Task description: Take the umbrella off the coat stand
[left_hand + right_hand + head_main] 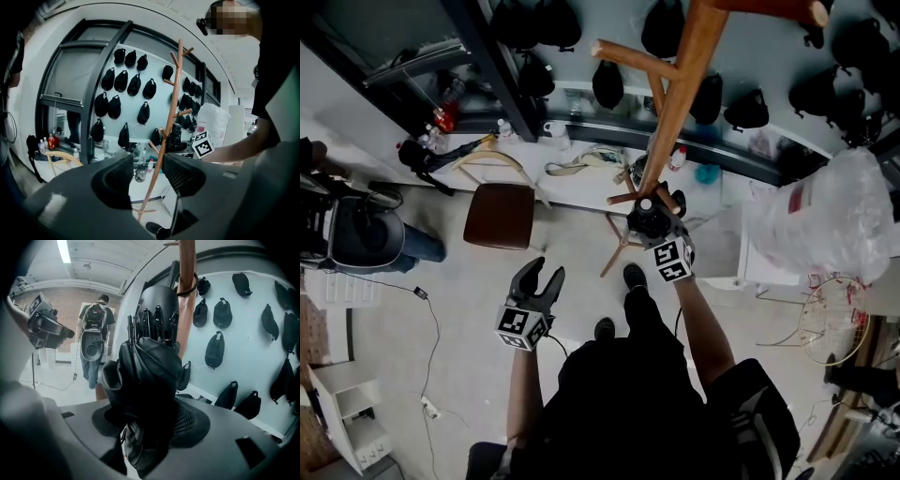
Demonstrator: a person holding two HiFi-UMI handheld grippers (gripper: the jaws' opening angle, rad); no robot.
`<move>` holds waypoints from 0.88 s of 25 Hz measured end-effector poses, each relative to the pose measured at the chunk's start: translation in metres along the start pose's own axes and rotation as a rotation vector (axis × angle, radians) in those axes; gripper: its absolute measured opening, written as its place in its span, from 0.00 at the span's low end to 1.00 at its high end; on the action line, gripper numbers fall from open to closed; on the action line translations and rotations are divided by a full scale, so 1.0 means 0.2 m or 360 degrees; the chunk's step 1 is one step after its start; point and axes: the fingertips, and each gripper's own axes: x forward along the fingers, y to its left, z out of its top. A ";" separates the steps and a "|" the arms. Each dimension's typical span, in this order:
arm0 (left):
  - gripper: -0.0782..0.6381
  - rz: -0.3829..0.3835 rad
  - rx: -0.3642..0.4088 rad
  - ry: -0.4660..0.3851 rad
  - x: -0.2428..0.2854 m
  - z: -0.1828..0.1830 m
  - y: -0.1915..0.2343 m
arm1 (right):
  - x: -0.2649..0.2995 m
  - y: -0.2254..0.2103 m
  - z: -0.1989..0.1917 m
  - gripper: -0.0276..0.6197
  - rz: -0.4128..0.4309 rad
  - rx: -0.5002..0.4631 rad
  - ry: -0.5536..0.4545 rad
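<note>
Right gripper (150,416) was clamped on the umbrella (152,357), and there it was, a folded black bundle filling the gap between the jaws, pads pressed into the fabric on both sides. My left gripper (542,279) hung lower and off to the side, jaws spread wide with nothing in them, only the far pole framed in the gap. The umbrella sat right up against the coat stand (186,263), and a thin black strap (190,284) looped at the wooden pole just above the bundle. I took that for the umbrella's own, though I couldn't be sure. So the grasp looked done and the lift-off was the step in hand: umbrella gripped, not yet clear of the stand. The next move, as I judged it, called for raising the bundle until the loop cleared whatever held it, then drawing it back towards me without tugging the stand over. Beyond the stand, rows of black caps (222,312) hung on the pale wall.
</note>
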 end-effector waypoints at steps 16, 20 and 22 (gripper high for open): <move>0.40 -0.0032 0.0014 -0.0007 -0.02 0.01 -0.02 | -0.05 -0.02 0.03 0.42 -0.0042 -0.0011 -0.0005; 0.40 -0.0046 0.0034 -0.0012 -0.02 0.02 -0.03 | -0.08 -0.03 0.04 0.42 -0.0058 -0.0025 -0.0015; 0.40 -0.0051 0.0040 -0.0014 -0.02 0.02 -0.04 | -0.09 -0.03 0.04 0.42 -0.0066 -0.0035 -0.0022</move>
